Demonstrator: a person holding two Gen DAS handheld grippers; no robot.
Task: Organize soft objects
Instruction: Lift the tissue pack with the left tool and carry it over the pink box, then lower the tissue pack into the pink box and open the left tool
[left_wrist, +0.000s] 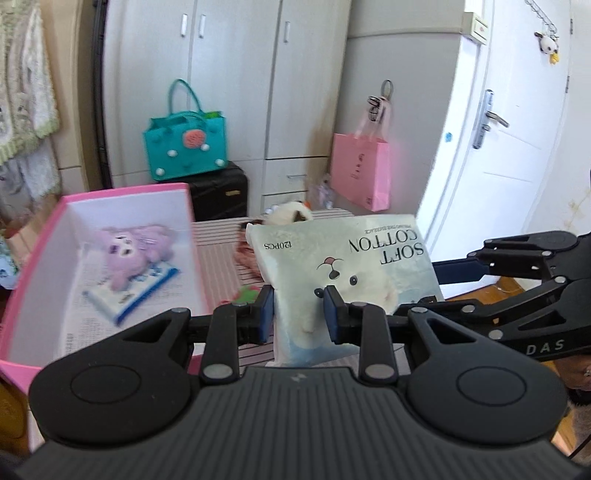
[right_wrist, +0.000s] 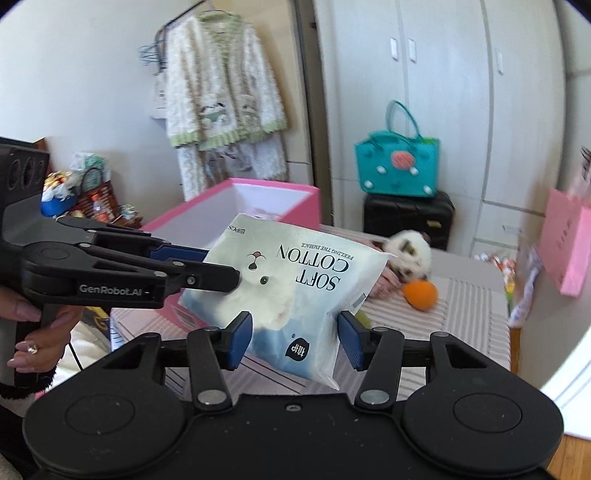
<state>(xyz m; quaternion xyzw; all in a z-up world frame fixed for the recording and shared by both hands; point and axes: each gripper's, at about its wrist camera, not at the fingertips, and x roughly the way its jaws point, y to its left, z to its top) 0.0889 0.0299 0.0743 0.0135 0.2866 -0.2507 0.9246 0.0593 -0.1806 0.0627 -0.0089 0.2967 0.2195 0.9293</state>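
A white and blue "SOFT COTTON" tissue pack (left_wrist: 343, 266) hangs in the air above the striped table. My left gripper (left_wrist: 299, 314) is shut on its lower edge. My right gripper (right_wrist: 293, 339) has its pads on both sides of the same pack (right_wrist: 288, 291) and pinches its lower end. A pink box (left_wrist: 44, 236) stands at the left with a purple plush (left_wrist: 129, 251) and a blue-edged pack (left_wrist: 129, 295) inside. A white plush (right_wrist: 410, 251) and an orange ball (right_wrist: 419, 293) lie on the table behind the pack.
The striped table (right_wrist: 461, 317) carries the box. A teal bag (left_wrist: 184, 147) sits on a black case (left_wrist: 221, 192) by the wardrobe. A pink paper bag (left_wrist: 362, 170) hangs at the right. A door (left_wrist: 498, 147) stands further right. A cardigan (right_wrist: 221, 81) hangs at the left.
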